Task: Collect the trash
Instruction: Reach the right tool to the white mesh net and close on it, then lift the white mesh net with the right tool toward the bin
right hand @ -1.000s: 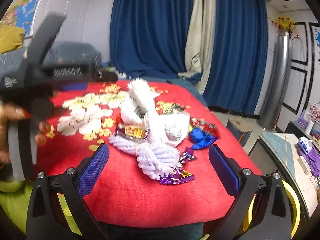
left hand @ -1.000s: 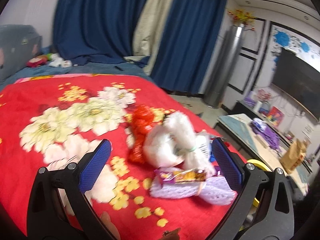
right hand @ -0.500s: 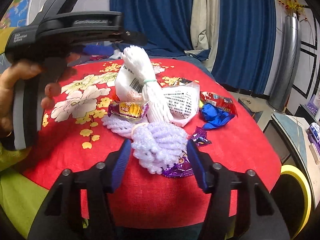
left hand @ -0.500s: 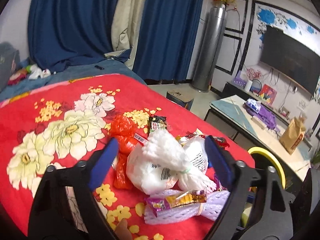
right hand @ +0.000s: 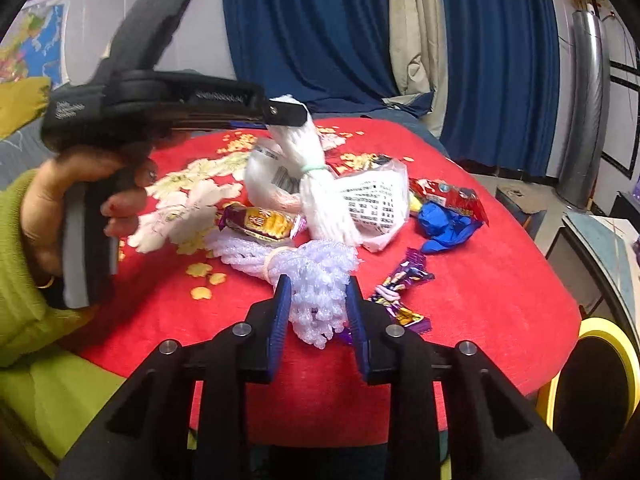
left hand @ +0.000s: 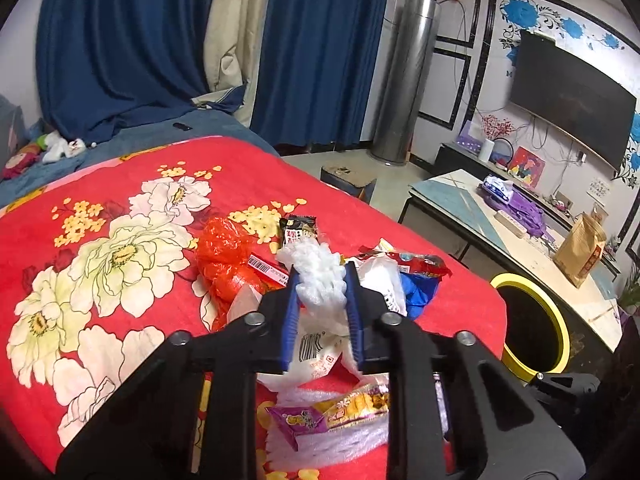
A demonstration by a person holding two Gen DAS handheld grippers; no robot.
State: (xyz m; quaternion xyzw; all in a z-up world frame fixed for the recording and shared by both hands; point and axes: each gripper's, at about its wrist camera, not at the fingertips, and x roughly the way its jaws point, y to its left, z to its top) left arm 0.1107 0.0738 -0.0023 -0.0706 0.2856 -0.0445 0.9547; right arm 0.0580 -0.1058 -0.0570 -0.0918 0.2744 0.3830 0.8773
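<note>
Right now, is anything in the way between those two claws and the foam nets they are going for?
Nothing visible. The left gripper is closing with the white foam net already between its pads, and the right gripper is closing around the lilac foam net. A snack wrapper lies beside them.

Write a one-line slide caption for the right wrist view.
Right gripper jaws closing around lilac foam fruit netting while left gripper takes white foam netting on the red floral blanket.
</note>
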